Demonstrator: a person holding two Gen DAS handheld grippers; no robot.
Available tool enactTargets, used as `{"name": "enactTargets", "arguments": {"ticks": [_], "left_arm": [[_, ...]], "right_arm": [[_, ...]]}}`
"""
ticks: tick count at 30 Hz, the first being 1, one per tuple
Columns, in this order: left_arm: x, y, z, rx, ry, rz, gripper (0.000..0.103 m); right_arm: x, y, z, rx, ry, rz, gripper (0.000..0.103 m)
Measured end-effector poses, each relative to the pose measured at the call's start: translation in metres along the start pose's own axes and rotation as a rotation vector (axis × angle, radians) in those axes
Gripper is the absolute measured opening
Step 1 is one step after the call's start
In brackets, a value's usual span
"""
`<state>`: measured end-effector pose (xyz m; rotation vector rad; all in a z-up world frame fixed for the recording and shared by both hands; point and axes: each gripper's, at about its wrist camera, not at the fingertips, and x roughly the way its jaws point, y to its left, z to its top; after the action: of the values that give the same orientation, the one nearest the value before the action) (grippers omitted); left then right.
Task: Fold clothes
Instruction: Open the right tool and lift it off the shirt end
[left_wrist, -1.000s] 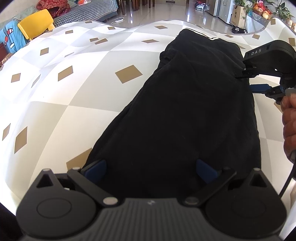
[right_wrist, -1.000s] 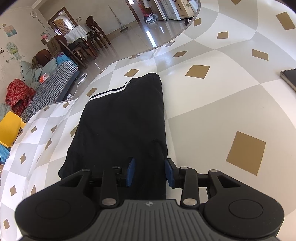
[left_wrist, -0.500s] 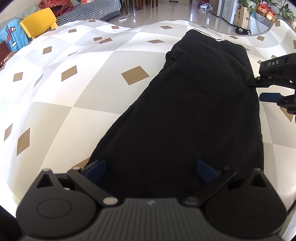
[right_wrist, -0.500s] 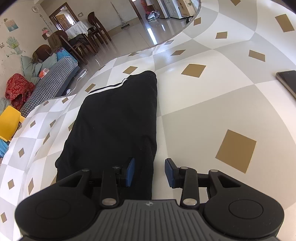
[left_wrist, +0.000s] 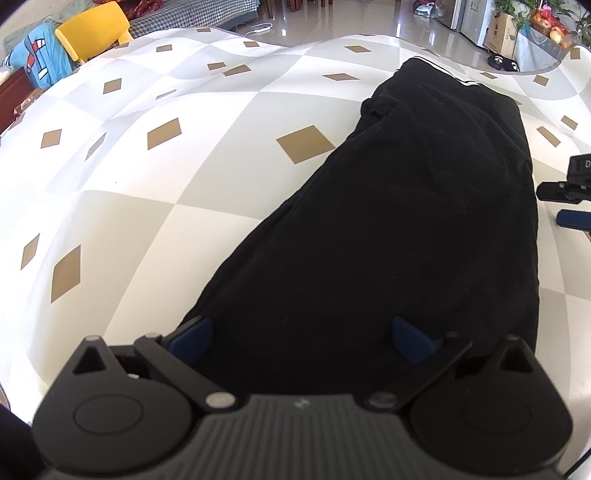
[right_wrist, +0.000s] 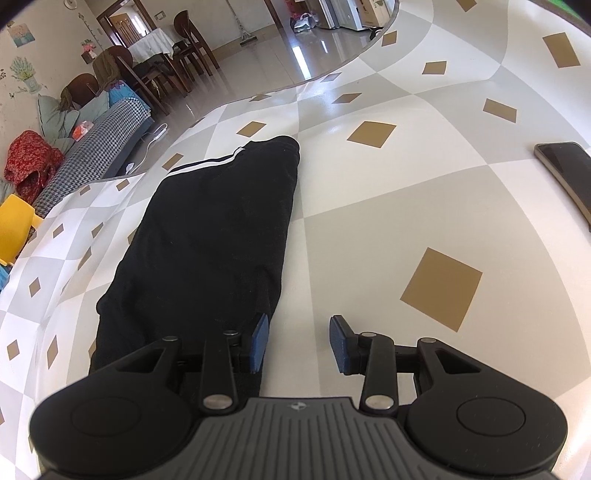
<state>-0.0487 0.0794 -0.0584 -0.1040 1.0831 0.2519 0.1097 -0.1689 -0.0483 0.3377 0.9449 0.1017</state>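
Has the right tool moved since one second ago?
Yes. The right tool has slid off the black trousers toward the phone; its gap now lies over bare tablecloth, open.

We see black trousers (left_wrist: 399, 229) lying flat on the table, folded lengthwise into one long, narrow strip that runs away from us. The cloth is soft, matte and mostly smooth, with a small bunched fold on the left edge near the far end. At that far end a thin white stripe crosses the fabric. From the right wrist view the trousers (right_wrist: 207, 236) show the same stripe along the upper left edge, and the near end is wider than the rounded far end.
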Motion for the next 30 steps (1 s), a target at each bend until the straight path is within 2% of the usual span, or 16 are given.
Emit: {"name": "enactTargets", "arguments": {"ticks": [19,25,30], "left_arm": [[-0.002,0.023,-0.001,-0.069,0.022,0.101,0.103],[-0.002,0.023,-0.001,-0.086,0.003,0.092,0.103],[-0.009,0.012,0.000,-0.051,-0.037,0.073,0.103]], "right_arm": [[-0.006,-0.002,-0.003,-0.096,0.062,-0.011,0.040],[-0.004,0.001,-0.002,-0.156,0.085,0.008,0.040],[-0.003,0.006,0.007,-0.227,0.092,0.066,0.040]]}}
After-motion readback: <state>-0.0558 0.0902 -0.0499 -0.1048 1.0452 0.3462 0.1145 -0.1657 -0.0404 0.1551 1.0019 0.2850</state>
